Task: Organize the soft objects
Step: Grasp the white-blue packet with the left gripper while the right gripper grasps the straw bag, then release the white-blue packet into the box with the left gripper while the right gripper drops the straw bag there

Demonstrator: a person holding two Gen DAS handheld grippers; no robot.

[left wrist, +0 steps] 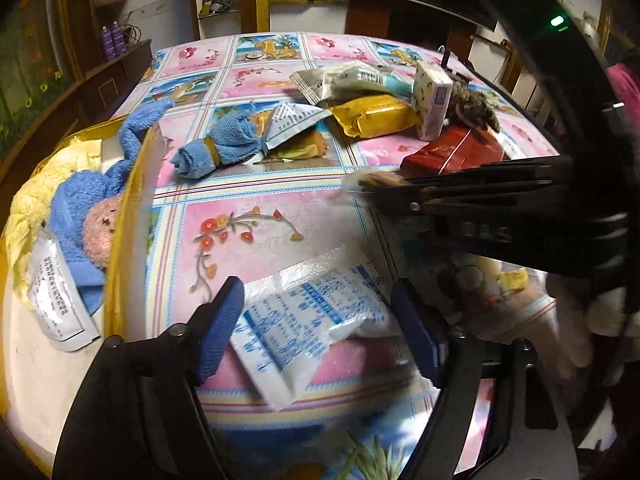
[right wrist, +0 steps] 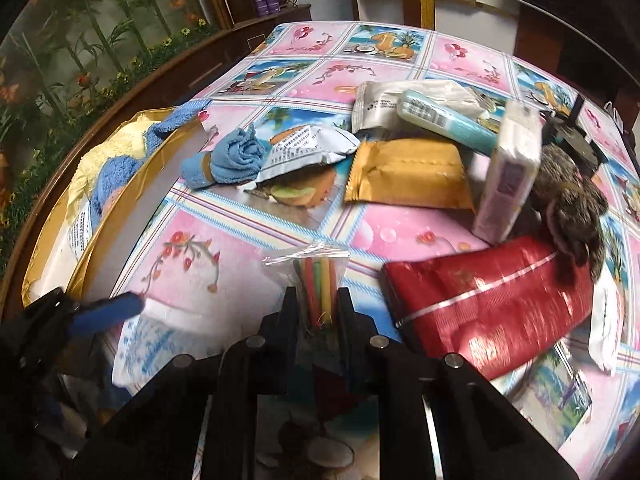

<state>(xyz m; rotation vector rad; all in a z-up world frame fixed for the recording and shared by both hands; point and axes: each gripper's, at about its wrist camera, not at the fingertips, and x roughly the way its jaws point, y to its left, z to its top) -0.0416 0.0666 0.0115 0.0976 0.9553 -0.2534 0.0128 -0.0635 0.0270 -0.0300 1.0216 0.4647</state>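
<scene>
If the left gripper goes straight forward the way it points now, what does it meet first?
Most likely the white packet with blue print, lying between the open fingers of the left gripper; beyond it only the tablecloth. Depth is unclear.

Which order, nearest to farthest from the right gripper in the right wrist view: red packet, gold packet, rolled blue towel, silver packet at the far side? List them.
From the right gripper:
1. red packet, just right of the fingers.
2. gold packet, ahead, mid-table.
3. rolled blue towel, ahead-left; nearly level with the gold packet, too close to call.
4. silver packet, farthest back.

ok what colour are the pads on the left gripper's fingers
Blue pads on black arms, clearest in the left wrist view.
</scene>
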